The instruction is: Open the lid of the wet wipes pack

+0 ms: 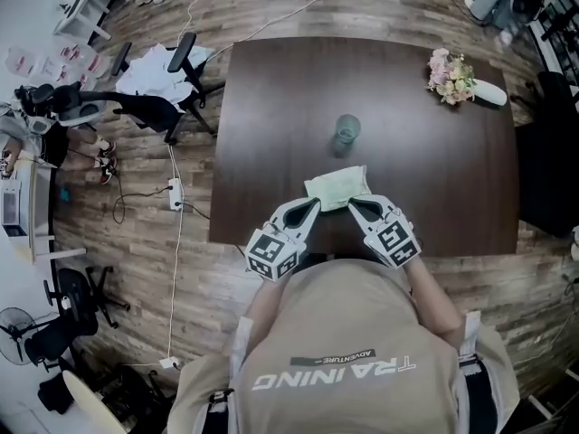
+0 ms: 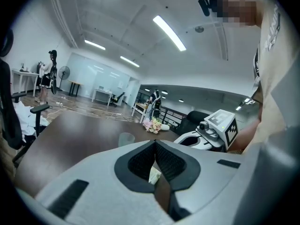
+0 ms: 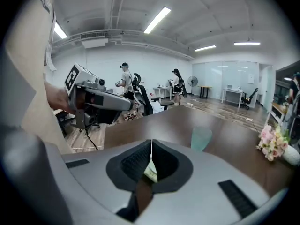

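On the dark brown desk (image 1: 271, 107), the pale green wet wipes pack (image 1: 336, 188) lies crosswise just beyond our left claw (image 1: 312, 206) and right claw (image 1: 355, 206), both clenched.

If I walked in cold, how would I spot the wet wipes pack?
Find the dark brown table. At the middle of its near edge lies the wet wipes pack. It's flat and pale green, unlike the upright glass and the flowers farther back.
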`<action>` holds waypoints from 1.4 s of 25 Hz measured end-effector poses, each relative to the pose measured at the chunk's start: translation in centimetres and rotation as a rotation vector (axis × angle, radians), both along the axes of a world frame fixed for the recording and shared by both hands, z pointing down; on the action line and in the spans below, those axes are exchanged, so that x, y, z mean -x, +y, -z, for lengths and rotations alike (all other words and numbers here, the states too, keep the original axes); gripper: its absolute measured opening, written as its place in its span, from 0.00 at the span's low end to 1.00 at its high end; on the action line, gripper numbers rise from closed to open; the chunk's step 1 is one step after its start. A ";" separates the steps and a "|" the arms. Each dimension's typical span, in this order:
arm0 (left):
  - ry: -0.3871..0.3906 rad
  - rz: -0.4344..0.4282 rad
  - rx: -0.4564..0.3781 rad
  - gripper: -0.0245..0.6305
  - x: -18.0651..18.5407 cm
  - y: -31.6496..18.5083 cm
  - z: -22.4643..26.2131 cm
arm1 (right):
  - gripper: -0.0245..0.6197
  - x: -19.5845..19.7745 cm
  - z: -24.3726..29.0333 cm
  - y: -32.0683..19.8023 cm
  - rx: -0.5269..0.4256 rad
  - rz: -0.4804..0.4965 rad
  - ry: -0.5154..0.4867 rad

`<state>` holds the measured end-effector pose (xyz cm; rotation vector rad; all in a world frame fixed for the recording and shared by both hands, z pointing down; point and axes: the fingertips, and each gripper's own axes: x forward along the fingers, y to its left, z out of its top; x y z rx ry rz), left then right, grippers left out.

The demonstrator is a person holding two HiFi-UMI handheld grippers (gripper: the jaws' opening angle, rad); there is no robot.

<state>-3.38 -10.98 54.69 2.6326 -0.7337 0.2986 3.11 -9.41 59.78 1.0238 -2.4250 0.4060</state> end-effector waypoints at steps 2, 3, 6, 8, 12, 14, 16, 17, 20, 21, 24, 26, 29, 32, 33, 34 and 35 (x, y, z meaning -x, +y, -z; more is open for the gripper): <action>0.001 -0.020 -0.001 0.05 -0.4 -0.4 -0.2 | 0.06 -0.6 -0.5 -0.2 0.019 -0.027 0.023; 0.001 -0.029 0.000 0.05 -0.5 -0.5 -0.4 | 0.06 -0.9 -0.8 -0.4 0.027 -0.044 0.034; -0.023 -0.055 0.022 0.05 -0.6 -0.6 -2.1 | 0.06 -1.3 -2.0 -0.9 0.052 -0.081 0.055; -0.045 -0.074 0.061 0.05 -0.8 -0.7 -3.9 | 0.06 -1.6 -2.8 -1.5 0.070 -0.097 0.060; -0.075 -0.112 0.142 0.05 -1.0 -0.3 -6.8 | 0.06 -1.2 -4.2 -1.6 0.111 -0.083 0.077; -0.079 -0.107 0.166 0.05 -0.9 -0.5 -7.8 | 0.06 -0.8 -4.8 -1.9 0.094 -0.047 0.120; -0.078 -0.108 0.181 0.05 -1.1 -0.4 -8.4 | 0.06 -0.8 -5.3 -1.8 0.076 -0.005 0.183; -0.080 -0.114 0.177 0.05 -1.3 -0.3 -8.4 | 0.06 -0.7 -5.4 -1.7 0.073 0.012 0.202; -0.093 -0.125 0.149 0.05 -1.4 -0.3 -8.3 | 0.06 -0.1 -5.6 -1.1 0.071 0.043 0.212; -0.094 -0.121 0.143 0.05 -1.3 -0.5 -8.3 | 0.07 0.0 -5.6 -1.0 0.072 0.052 0.216; -0.098 -0.111 0.146 0.05 -0.8 -0.8 -8.6 | 0.07 0.2 -6.0 -0.9 0.091 0.080 0.237; -0.110 -0.119 0.155 0.05 -0.7 -0.8 -9.3 | 0.07 0.3 -6.5 -0.7 0.107 0.107 0.266; -0.126 -0.125 0.168 0.05 -0.8 -1.0 -10.5 | 0.07 0.0 -7.7 -0.5 0.100 0.173 0.363; -0.136 -0.106 0.196 0.05 -0.5 -0.9 -11.7 | 0.07 -0.3 -9.4 0.1 0.092 0.250 0.486; -0.136 -0.102 0.209 0.05 -0.4 -0.8 -12.1 | 0.11 -0.3 -9.8 0.2 0.089 0.272 0.517; -0.135 -0.099 0.222 0.05 -0.3 -0.6 -12.4 | 0.14 -0.3 -10.1 0.2 0.082 0.290 0.544; -0.135 -0.100 0.233 0.05 -0.3 -0.6 -12.6 | 0.15 -0.2 -10.2 0.1 0.068 0.304 0.566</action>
